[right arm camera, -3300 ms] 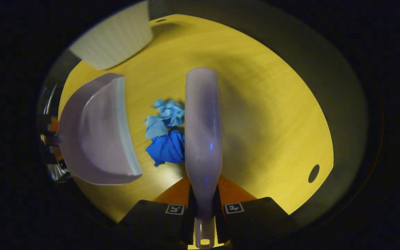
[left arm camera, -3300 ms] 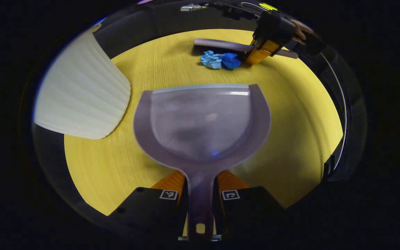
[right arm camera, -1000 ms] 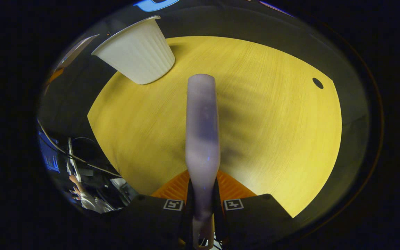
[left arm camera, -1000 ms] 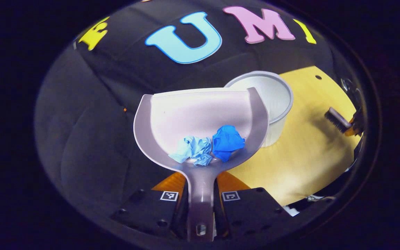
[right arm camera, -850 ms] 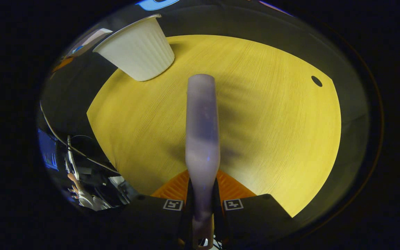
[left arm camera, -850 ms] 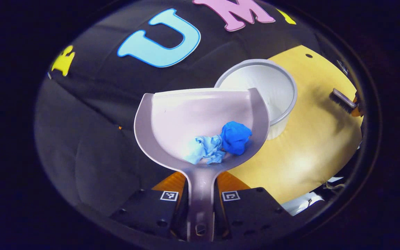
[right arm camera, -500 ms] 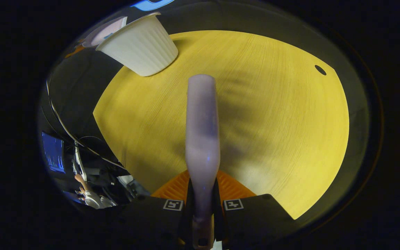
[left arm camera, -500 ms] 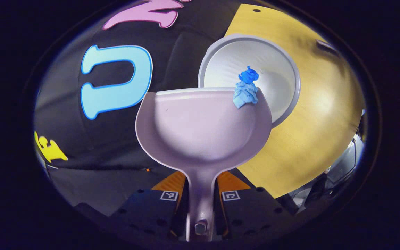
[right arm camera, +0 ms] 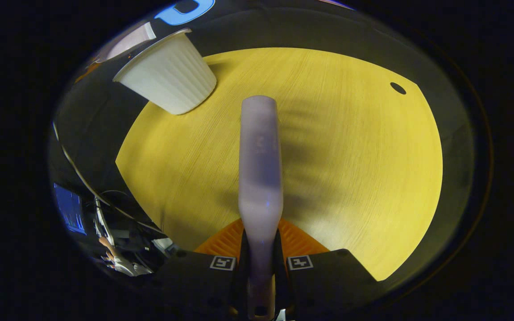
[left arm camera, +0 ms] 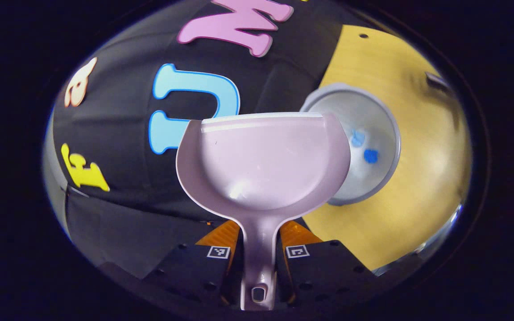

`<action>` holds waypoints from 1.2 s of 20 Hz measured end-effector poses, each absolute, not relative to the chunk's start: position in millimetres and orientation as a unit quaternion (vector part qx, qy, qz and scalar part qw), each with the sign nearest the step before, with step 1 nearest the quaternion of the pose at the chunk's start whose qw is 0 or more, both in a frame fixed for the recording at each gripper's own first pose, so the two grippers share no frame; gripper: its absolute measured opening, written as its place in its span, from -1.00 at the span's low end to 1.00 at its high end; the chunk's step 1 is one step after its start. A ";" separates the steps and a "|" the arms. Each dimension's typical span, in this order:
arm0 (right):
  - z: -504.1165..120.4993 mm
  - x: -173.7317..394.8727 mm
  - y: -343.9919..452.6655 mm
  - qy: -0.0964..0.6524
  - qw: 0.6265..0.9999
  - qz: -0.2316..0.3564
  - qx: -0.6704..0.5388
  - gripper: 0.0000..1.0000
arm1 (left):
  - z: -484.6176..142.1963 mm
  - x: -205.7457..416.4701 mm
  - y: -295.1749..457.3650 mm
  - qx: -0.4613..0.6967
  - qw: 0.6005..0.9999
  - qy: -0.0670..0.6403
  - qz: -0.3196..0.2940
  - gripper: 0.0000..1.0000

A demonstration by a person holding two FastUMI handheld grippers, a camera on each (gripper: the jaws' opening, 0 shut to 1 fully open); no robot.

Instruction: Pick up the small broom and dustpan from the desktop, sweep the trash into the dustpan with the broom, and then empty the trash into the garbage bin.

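The left hand-held gripper is clamped on the handle of the dustpan, held beside the garbage bin (two blue scraps lie inside). The right hand-held gripper grips the broom above the tabletop.

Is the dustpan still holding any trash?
Empty. The dustpan shows a bare scoop in the left gripper view, and two blue scraps lie inside the white bin beside it.
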State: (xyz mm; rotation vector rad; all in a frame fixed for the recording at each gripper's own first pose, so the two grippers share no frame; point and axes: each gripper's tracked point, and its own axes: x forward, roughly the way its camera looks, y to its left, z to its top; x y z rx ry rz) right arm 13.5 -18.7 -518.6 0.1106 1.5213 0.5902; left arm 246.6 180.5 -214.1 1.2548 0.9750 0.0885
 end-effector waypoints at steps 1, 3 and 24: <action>-515.4 15.4 -21.1 0.677 0.687 0.258 0.048 -0.43 | -228.1 243.9 169.4 0.521 0.734 0.434 0.030 -0.41; -506.3 23.7 -25.5 0.671 0.698 0.247 0.044 -0.43 | -246.0 236.1 132.0 0.447 0.793 0.413 0.008 -0.44; -516.8 17.0 -32.6 0.701 0.702 0.121 0.005 -0.44 | -564.2 61.8 -58.0 0.118 0.803 0.581 -0.054 -0.41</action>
